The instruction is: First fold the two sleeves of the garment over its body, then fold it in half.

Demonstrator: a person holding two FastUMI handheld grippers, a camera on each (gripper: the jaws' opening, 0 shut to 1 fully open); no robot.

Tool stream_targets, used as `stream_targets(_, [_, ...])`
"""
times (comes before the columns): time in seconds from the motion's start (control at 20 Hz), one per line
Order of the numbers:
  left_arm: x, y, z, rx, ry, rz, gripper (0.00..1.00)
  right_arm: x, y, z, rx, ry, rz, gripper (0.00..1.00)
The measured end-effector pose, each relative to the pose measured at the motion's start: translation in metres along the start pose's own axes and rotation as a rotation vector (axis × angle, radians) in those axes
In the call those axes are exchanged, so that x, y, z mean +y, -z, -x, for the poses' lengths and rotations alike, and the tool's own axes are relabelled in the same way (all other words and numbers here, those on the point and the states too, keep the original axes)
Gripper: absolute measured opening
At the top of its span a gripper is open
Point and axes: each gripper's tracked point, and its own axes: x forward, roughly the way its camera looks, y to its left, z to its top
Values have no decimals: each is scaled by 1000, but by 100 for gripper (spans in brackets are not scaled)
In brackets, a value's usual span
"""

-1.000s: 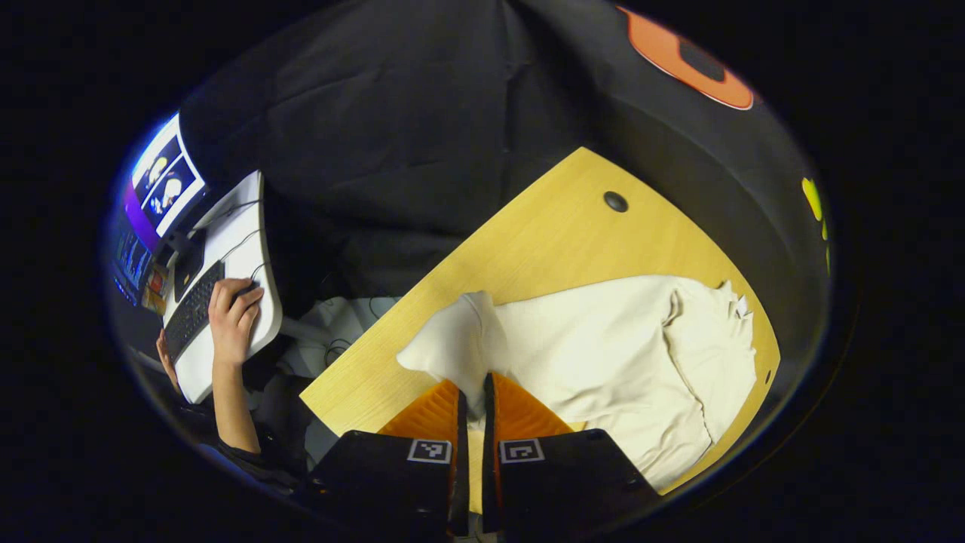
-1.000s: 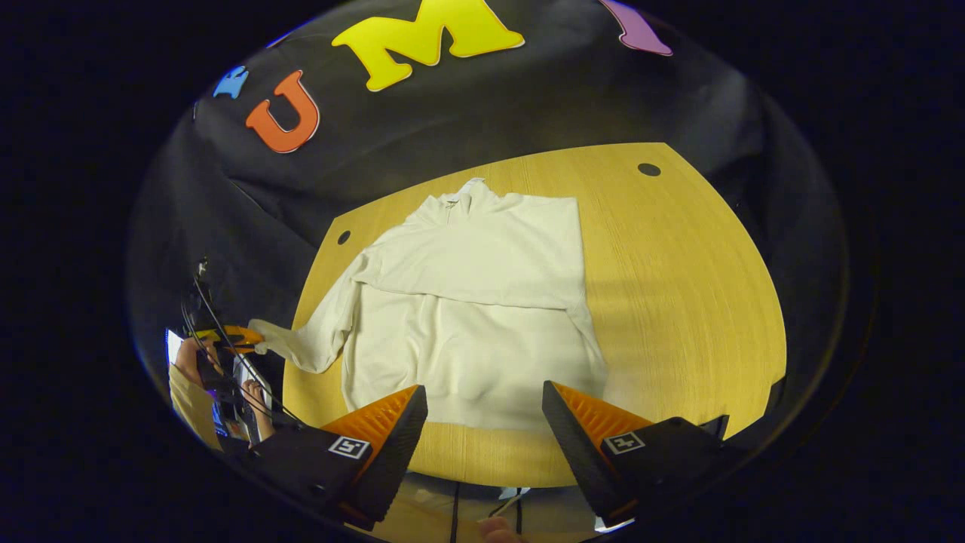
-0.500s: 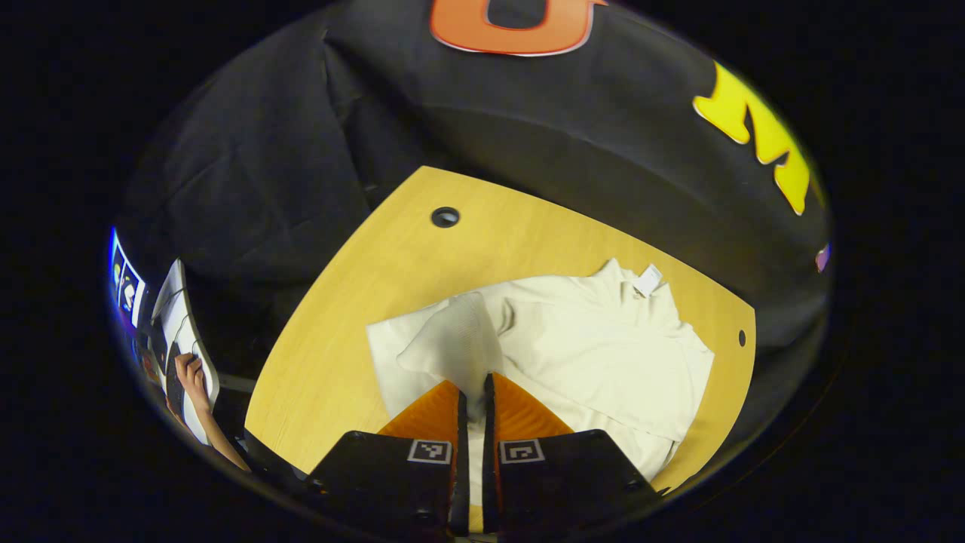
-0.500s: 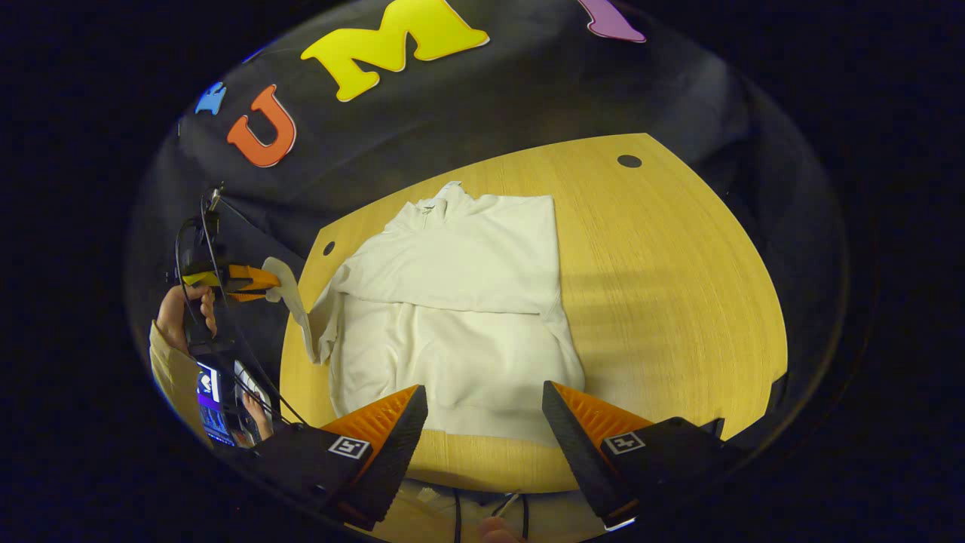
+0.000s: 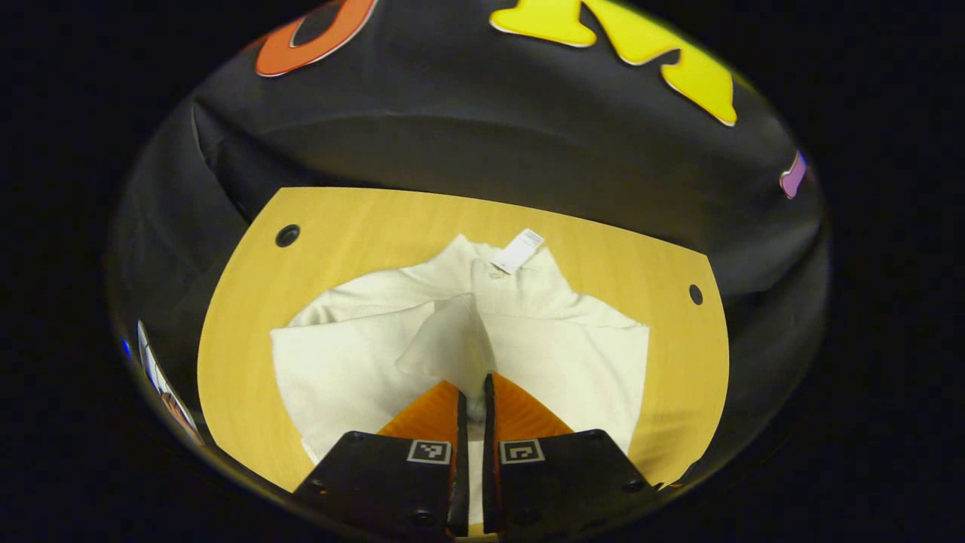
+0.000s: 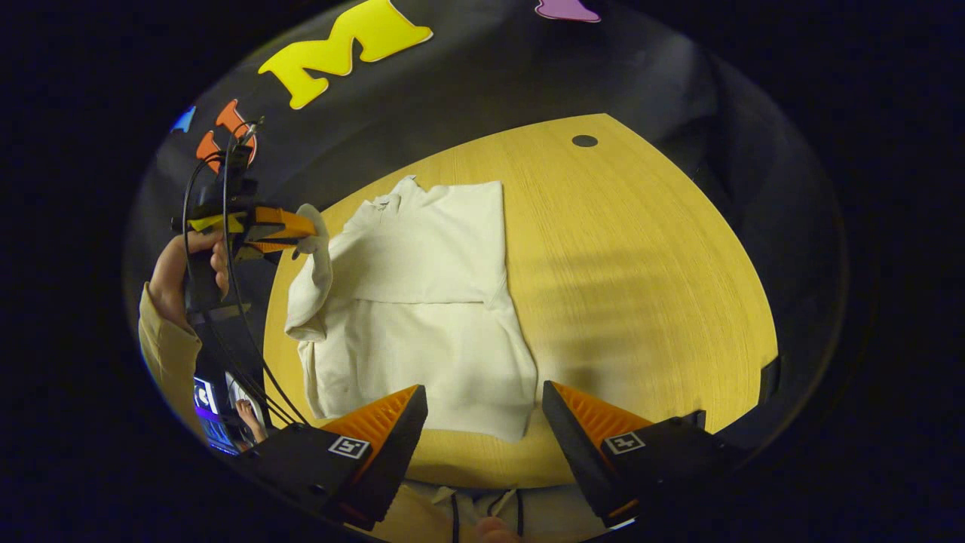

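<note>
A cream long-sleeved garment (image 6: 430, 302) lies flat on the wooden table (image 6: 641, 286), collar at the far side. One sleeve (image 6: 422, 249) lies folded across the chest. My left gripper (image 5: 473, 396) is shut on the cuff of the other sleeve (image 5: 450, 343), lifted above the garment's body (image 5: 339, 377). In the right gripper view that left gripper (image 6: 298, 230) hangs over the table's left edge, with the sleeve (image 6: 310, 290) drooping from it. My right gripper (image 6: 482, 411) stands open above the garment's hem, holding nothing.
A white tag (image 5: 517, 250) sticks out at the collar. Small dark holes (image 5: 287, 235) mark the table's far corners. A hand (image 6: 185, 264) in a yellow sleeve holds the left gripper. Bare tabletop lies to the right of the garment.
My left gripper has swung from beside the table to over the garment, lifting the sleeve up and inward. The right gripper has drifted slightly right and stays open.
</note>
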Motion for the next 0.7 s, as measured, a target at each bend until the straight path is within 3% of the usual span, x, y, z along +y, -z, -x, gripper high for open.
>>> stream_targets(0.1, [-41, 1, -10, 6, 37, -32, 10, -13, -3, -1, 4, 15, -12, 96])
stream_targets(0.2, [-77, -3, -19, 0, 66, -77, 10, -25, -4, -3, 9, 29, -17, 92])
stream_targets(0.25, [-92, -4, -24, 1, 77, -100, 18, -32, -3, -4, 12, 36, -17, 96])
stream_targets(0.3, [-106, -6, -28, 1, 85, -117, 11, -38, -5, -4, 15, 43, -19, 92])
stream_targets(0.35, [-117, -8, -33, 4, 87, -127, 12, -43, -6, -5, 19, 48, -21, 92])
stream_targets(0.7, [-155, -6, -63, 55, 126, -86, 22, -70, -10, -12, 45, 65, -16, 92])
